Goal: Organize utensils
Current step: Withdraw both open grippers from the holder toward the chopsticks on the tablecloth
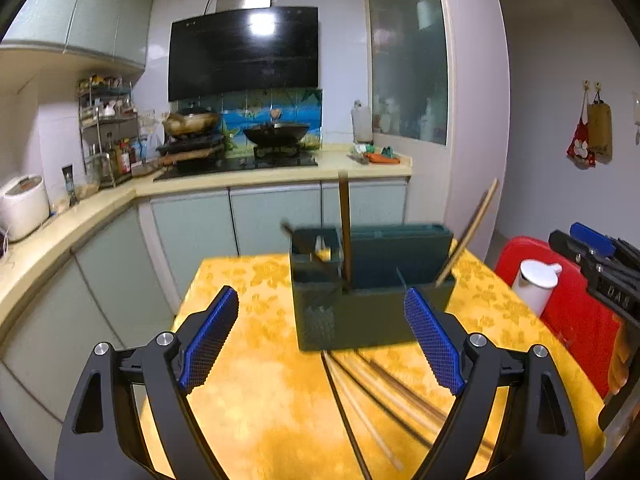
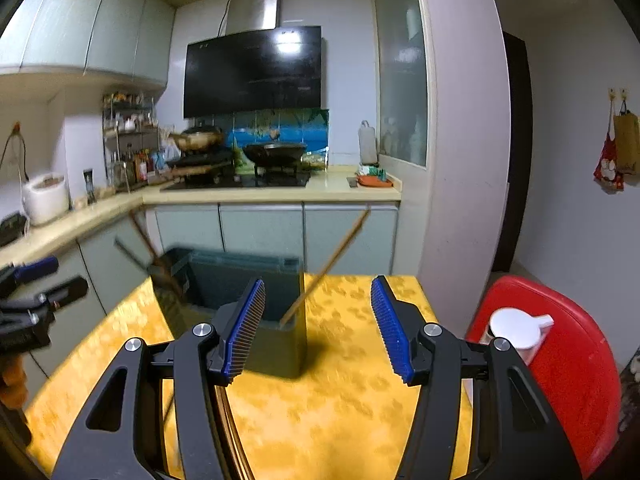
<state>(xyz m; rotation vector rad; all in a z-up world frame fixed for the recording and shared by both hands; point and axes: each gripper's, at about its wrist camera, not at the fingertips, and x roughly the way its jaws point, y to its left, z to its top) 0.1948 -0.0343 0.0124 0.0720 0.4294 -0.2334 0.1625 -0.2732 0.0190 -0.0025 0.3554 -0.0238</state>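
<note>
Wooden chopsticks (image 1: 372,396) lie loose on the yellow counter (image 1: 256,400) before the dark green holder (image 1: 372,284); left tongs (image 1: 326,340) spread and empty, right tongs (image 2: 318,330) likewise, so a low, centred pinch on one pair seems best.

- Dim indoor light; glare on the hood (image 1: 262,24) (a ceiling lamp's reflection).
- Motion blur smears the chopsticks (image 1: 372,396).
- Fisheye bending, dark corners.

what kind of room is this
A home kitchen, most likely: a black range hood hangs over a wok on the stove, and a white rice cooker sits on the counter.
</note>
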